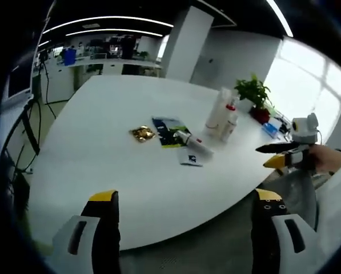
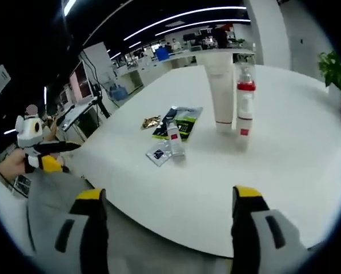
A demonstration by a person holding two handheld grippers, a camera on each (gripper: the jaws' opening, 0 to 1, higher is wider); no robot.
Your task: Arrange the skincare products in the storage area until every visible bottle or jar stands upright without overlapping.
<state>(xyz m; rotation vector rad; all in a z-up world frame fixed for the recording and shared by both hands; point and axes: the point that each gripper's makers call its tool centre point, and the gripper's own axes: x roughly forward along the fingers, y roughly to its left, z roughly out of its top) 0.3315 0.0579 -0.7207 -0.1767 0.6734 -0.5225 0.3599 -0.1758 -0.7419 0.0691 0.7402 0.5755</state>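
On the white table [image 1: 101, 148] a tall white tube [image 1: 218, 111] [image 2: 219, 85] and a clear bottle with a red band [image 1: 230, 122] [image 2: 244, 103] stand upright side by side. A small white bottle [image 1: 193, 143] [image 2: 174, 140] lies on its side next to a dark green sachet [image 1: 169, 131] [image 2: 183, 121], a gold packet [image 1: 142, 133] [image 2: 152, 121] and a small flat sachet [image 1: 191, 160] [image 2: 157, 154]. My left gripper [image 1: 184, 201] is open, off the table's near edge. My right gripper [image 2: 169, 197] [image 1: 280, 155] is open too, held off the table's edge.
A potted plant [image 1: 253, 92] [image 2: 335, 68] in a red pot stands behind the upright bottles near the window side. A person's hand [image 1: 330, 161] holds the right gripper. Desks and office gear [image 1: 101, 57] stand beyond the table's far end.
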